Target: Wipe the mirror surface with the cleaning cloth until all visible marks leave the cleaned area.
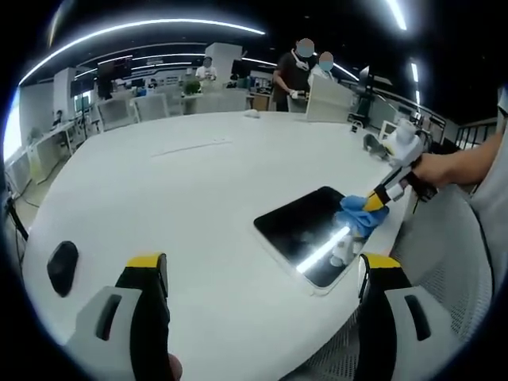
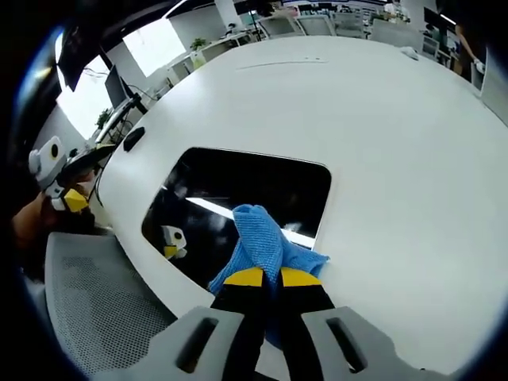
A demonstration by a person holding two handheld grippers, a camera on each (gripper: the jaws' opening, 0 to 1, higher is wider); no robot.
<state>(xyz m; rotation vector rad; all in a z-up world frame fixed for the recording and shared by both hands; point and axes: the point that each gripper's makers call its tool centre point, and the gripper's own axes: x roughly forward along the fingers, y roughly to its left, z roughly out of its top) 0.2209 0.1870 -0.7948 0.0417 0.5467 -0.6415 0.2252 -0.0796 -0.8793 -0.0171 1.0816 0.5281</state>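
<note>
Blue cloth (image 2: 266, 242) pinched in right gripper (image 2: 272, 278) fingers on mirror (image 2: 238, 190), left gripper (image 1: 262, 274) fingers spread wide, empty.

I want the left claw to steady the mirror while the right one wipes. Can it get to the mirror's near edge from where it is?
Probably yes. The left claw is open, and bare table lies between it and the mirror. The right claw and cloth work the far corner.

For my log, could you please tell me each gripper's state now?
Left gripper: open, holding nothing.
Right gripper: shut on the blue cloth, on the mirror.
</note>
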